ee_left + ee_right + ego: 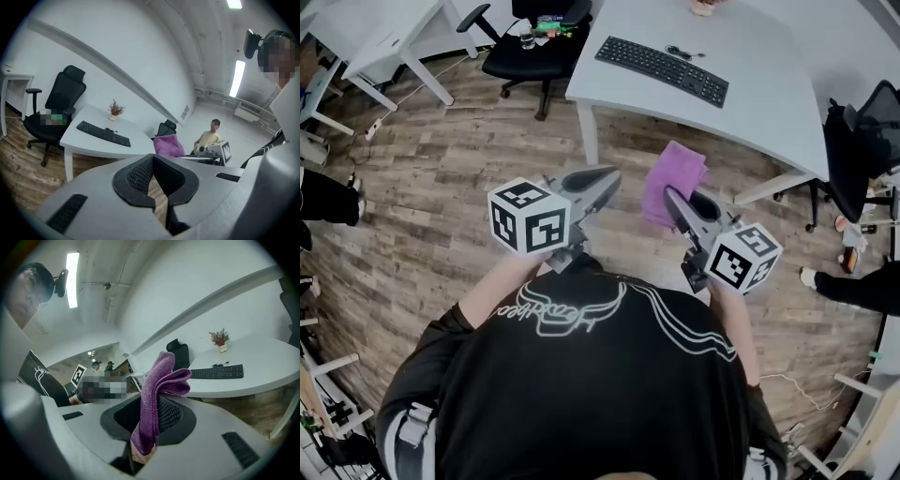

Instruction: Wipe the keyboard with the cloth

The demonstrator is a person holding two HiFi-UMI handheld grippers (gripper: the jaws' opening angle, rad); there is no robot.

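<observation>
A black keyboard (662,70) lies on the white desk (750,56) ahead of me; it also shows in the left gripper view (103,133) and the right gripper view (217,372). My right gripper (671,199) is shut on a purple cloth (672,183), which stands up folded between its jaws (159,394). The cloth also shows in the left gripper view (168,145). My left gripper (609,178) is shut with nothing in it (152,161). Both grippers hang over the wooden floor, short of the desk.
A black office chair (534,47) stands left of the desk, another (853,150) at the right. A small potted plant (114,109) sits on the desk behind the keyboard. A seated person (209,138) is beyond the desk. More white tables (366,37) stand at far left.
</observation>
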